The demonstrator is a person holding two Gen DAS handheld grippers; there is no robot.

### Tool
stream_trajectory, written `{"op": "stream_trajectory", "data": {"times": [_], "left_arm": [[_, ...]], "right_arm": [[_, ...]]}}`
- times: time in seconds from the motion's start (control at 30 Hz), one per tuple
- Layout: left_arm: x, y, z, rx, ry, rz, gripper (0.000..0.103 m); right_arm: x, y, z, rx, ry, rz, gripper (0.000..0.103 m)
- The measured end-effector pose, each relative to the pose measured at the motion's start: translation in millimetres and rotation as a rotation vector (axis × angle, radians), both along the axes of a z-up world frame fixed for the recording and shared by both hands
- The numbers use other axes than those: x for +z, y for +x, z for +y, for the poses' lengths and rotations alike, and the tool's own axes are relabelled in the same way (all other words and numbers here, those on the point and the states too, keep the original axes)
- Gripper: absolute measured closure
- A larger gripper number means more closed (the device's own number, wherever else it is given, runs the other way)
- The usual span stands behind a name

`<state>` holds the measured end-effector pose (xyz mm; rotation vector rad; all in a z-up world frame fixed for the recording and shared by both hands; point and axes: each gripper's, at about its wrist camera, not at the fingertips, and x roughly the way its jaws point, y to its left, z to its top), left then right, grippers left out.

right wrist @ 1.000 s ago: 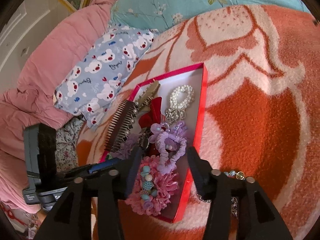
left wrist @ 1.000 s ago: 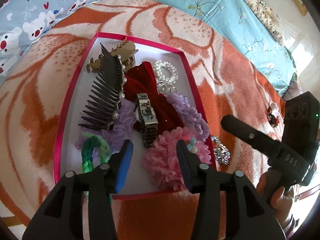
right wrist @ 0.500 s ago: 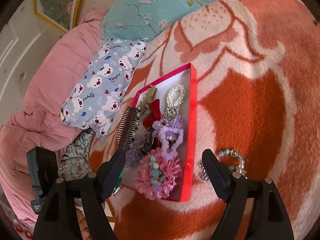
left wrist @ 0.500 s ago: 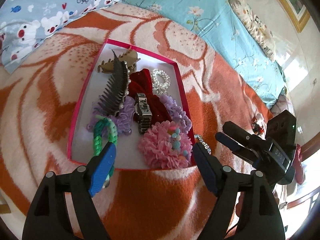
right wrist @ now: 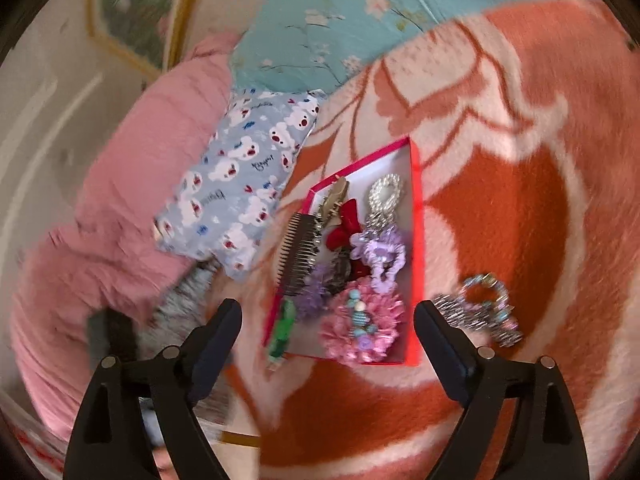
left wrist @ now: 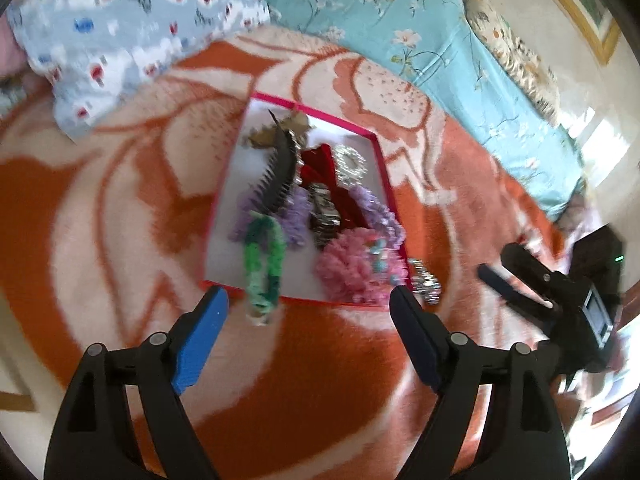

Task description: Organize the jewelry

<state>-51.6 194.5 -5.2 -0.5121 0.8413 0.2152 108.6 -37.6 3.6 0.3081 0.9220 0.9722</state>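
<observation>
Both our jaws gape empty | left gripper (left wrist: pixel 308 304), right gripper (right wrist: pixel 328 316) | box (right wrist: pixel 416 216) mid-frame on bed, mostly filled | loose bracelets (right wrist: pixel 480 308) right of box, beside right gripper's right finger, long axis slanting lower right | right nearer.

The blanket (left wrist: pixel 120 208) was orange with cream swirls; the box (left wrist: pixel 384 168) showed a hot-pink rim and a white floor; inside sat a black comb (left wrist: pixel 280 176), a dark red bow (left wrist: pixel 320 164), a lilac scrunchie (left wrist: pixel 380 216), a fluffy pink scrunchie (left wrist: pixel 352 268) dotted with turquoise beads, and a green braided band (left wrist: pixel 264 264) streaked light and dark; the left hand-held gripper (left wrist: pixel 308 300) wore bright blue pads on black arms; the pillow (right wrist: pixel 244 176) was pale blue with white bears and red noses; the sheet (right wrist: pixel 340 12) was turquoise with pink blossoms; the duvet (right wrist: pixel 120 200) was plain pink.
</observation>
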Motion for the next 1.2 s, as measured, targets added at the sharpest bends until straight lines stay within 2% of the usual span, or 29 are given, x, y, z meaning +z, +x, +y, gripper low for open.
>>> {"op": "stream_trajectory", "data": {"times": [0.17, 0.4, 0.6, 0.83, 1.03, 1.2], "left_arm": [[9, -8, -1, 0.016, 0.097, 0.027, 0.019], [11, -17, -2, 0.050, 0.249, 0.109, 0.018], [9, -24, -2, 0.054, 0.294, 0.144, 0.018], [4, -25, -5, 0.073, 0.352, 0.186, 0.018], [-4, -24, -6, 0.081, 0.390, 0.233, 0.018], [-2, -27, -8, 0.080, 0.405, 0.232, 0.018]], "right_arm": [[9, -16, 6, 0.028, -0.090, -0.093, 0.013], [24, -39, 17, 0.070, -0.227, -0.226, 0.013], [26, -55, 25, 0.126, -0.321, -0.302, 0.011], [13, -65, 37, 0.152, -0.435, -0.339, 0.011], [5, -70, 42, 0.163, -0.490, -0.349, 0.011], [6, -72, 41, 0.167, -0.497, -0.344, 0.011]]}}
